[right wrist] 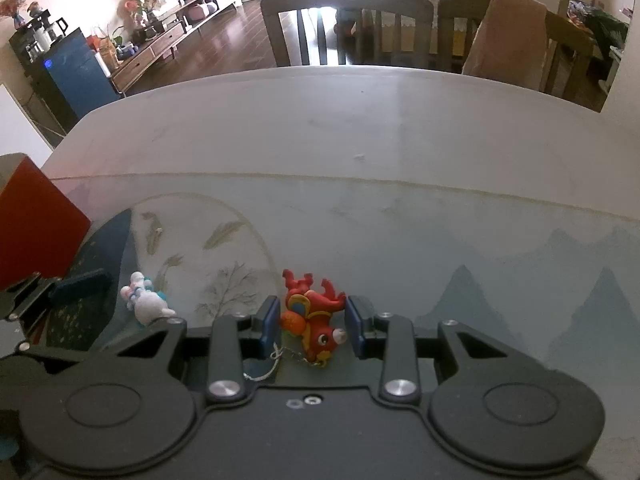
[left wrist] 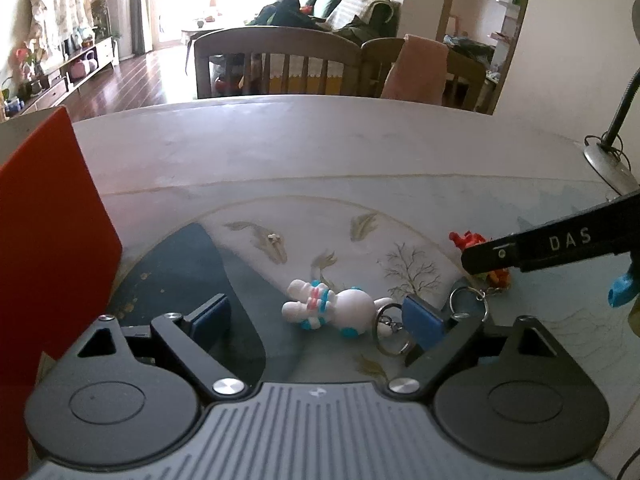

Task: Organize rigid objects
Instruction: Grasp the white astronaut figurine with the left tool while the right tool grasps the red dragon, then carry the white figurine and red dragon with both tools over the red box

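A white rabbit keychain figure (left wrist: 328, 312) with blue and pink stripes lies on its side on the table mat, its key ring (left wrist: 390, 328) to the right. My left gripper (left wrist: 318, 320) is open wide around it, with neither pad touching it. A red cartoon animal keychain (right wrist: 312, 320) sits between the blue pads of my right gripper (right wrist: 314, 322), which is shut on it. The right wrist view also shows the rabbit (right wrist: 146, 300) to the left. In the left wrist view, a black finger (left wrist: 520, 252) of the right gripper covers part of the red toy (left wrist: 466, 240).
A tall red box (left wrist: 48, 240) stands close at the left, also in the right wrist view (right wrist: 36, 224). A desk lamp base (left wrist: 608, 160) sits at the right edge. Wooden chairs (left wrist: 276, 60) stand beyond the table's far edge (left wrist: 320, 100).
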`<state>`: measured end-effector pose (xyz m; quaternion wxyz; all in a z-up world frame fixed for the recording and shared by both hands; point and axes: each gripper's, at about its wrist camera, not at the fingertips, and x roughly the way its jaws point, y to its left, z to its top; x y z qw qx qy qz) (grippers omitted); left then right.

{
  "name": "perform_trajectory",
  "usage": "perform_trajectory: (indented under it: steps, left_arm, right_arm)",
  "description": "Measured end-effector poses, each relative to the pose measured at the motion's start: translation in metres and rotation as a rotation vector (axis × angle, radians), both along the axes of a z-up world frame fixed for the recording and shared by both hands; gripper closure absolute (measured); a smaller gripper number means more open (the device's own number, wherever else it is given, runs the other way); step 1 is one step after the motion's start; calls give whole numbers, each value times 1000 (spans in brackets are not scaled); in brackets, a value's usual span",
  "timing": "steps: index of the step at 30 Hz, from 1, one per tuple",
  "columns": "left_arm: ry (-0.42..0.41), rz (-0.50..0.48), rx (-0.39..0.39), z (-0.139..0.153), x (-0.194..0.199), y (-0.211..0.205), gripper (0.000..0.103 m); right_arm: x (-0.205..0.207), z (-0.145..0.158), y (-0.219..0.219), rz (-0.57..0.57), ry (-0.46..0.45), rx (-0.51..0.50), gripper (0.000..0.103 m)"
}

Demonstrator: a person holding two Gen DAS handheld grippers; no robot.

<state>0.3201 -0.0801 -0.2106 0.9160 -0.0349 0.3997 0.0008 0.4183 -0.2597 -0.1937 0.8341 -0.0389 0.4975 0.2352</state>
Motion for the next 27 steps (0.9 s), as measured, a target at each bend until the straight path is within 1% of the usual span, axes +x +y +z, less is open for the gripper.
perform_trajectory:
  steps: [1, 2, 3, 5, 6, 8, 11, 18, 27]
  left_arm:
    - [-2, -3, 3, 0, 1, 0, 14]
    - [-5, -7, 15, 0, 1, -1, 22]
    - [-7, -13, 28, 1, 1, -3, 25]
    - [-9, -35, 52, 1, 0, -7, 40]
    - [-11, -45, 57, 2, -1, -9, 44]
    - [-10, -53, 71, 2, -1, -12, 45]
    - [-3, -36, 79, 4, -1, -13, 45]
    - [1, -28, 40, 16, -12, -12, 45]
    - [-2, -36, 6, 43, -38, -14, 45]
  right_arm:
    - [-1, 0, 0, 1, 0, 4, 69]
    - [-2, 0, 2, 3, 1, 8, 69]
    - [-4, 0, 3, 2, 2, 12, 69]
    - [-6, 0, 5, 0, 4, 20, 69]
    - [-7, 0, 5, 0, 5, 23, 69]
    - [-10, 1, 6, 0, 7, 31, 69]
    - [-16, 5, 4, -5, 7, 49, 69]
    - [-38, 20, 1, -6, 7, 100, 69]
    - [-75, 54, -6, -1, -33, 136, 69]
